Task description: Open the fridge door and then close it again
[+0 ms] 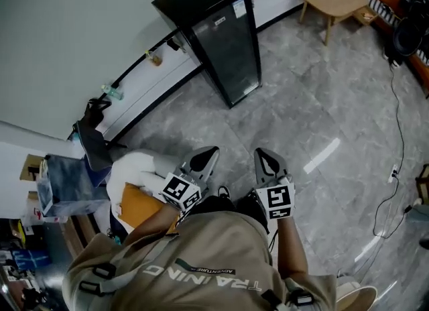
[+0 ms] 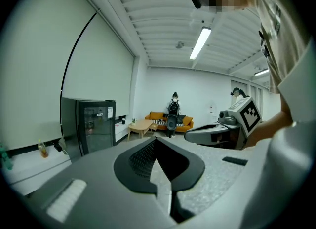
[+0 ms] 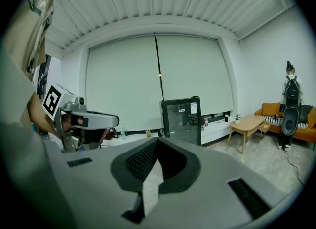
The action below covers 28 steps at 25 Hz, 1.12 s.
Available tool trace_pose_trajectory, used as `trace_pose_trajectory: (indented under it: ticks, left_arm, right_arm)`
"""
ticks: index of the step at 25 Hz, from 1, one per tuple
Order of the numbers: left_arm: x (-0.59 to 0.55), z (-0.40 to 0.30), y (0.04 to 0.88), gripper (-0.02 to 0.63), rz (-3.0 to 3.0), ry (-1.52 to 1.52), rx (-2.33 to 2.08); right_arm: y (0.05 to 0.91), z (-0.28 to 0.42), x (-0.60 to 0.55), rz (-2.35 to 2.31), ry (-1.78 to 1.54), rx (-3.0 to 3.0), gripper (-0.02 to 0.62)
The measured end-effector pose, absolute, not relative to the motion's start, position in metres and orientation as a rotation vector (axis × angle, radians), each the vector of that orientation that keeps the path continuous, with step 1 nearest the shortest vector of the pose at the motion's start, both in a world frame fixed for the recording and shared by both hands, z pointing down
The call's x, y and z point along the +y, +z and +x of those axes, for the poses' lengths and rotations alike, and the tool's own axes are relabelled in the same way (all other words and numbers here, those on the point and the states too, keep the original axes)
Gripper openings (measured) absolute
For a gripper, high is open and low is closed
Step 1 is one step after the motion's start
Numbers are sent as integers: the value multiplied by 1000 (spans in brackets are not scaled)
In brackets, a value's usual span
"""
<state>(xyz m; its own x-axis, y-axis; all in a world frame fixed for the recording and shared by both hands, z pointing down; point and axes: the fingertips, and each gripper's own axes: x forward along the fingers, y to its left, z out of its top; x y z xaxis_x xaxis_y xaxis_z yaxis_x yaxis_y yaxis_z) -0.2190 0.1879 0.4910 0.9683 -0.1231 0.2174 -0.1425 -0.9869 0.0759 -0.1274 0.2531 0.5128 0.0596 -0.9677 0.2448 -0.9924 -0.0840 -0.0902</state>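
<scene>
The left claw (image 1: 206, 154) and right claw (image 1: 263, 157) hang side by side, both pinched together and empty. The fridge (image 1: 224, 41) stands well ahead of them, a bit left, door closed. Arrive with tips like that and they'd likely skid off the door edge or rap the glass.

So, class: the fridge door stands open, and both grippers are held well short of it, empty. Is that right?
No. The fridge door is shut, as the head view shows. The left gripper and right gripper are held well short of it, empty.
</scene>
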Motion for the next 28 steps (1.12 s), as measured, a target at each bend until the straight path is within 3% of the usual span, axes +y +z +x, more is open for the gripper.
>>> trace_pose_trajectory:
  ticks: [8,28]
  left_arm:
    - [131,-198,509,-6,2915,291,-335]
    - [-78,-101,518,-6,2873,185,-372]
  right_arm:
    - [532,-104,220,2181,519,-2065,-3]
    - [505,-26,22,2009,446,-2053,-3]
